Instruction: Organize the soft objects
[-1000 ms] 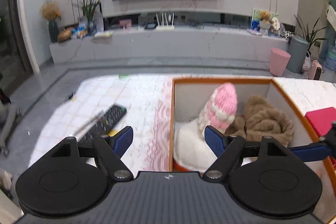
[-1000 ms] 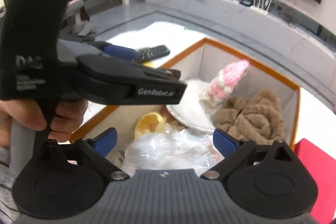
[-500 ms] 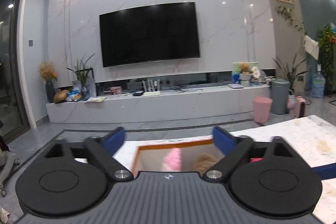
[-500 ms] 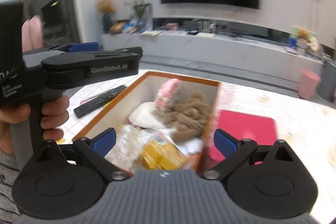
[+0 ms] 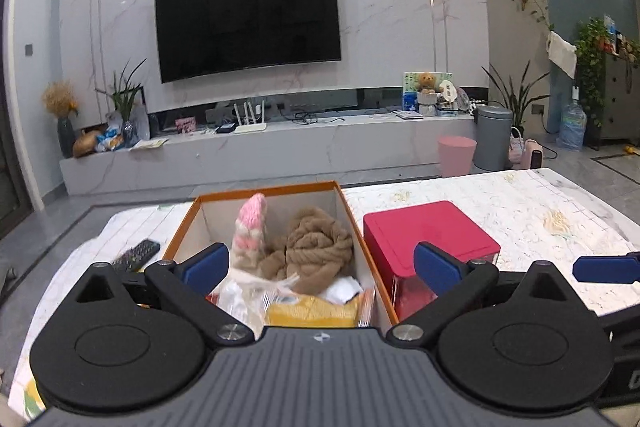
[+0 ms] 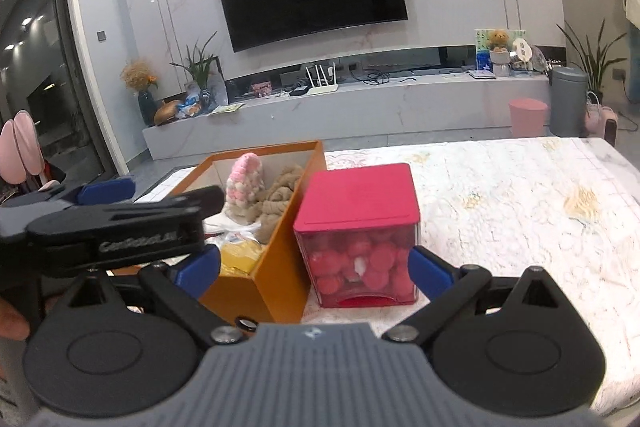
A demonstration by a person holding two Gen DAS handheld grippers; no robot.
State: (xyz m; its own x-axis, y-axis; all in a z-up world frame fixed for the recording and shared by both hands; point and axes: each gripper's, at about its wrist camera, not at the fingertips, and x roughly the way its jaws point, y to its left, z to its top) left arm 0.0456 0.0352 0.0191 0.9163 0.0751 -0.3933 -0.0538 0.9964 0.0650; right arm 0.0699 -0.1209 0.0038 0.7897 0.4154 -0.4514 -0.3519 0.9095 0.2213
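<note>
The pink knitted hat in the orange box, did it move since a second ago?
No. The pink knitted hat leans against the brown woolly bundle at the far end of the orange box, just as before. Only the cameras pulled back.

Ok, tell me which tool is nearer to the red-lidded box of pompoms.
Right. The right tool hangs open directly in front of the red-lidded box, apart from it. The left tool, also open, faces the orange box beside it.
</note>
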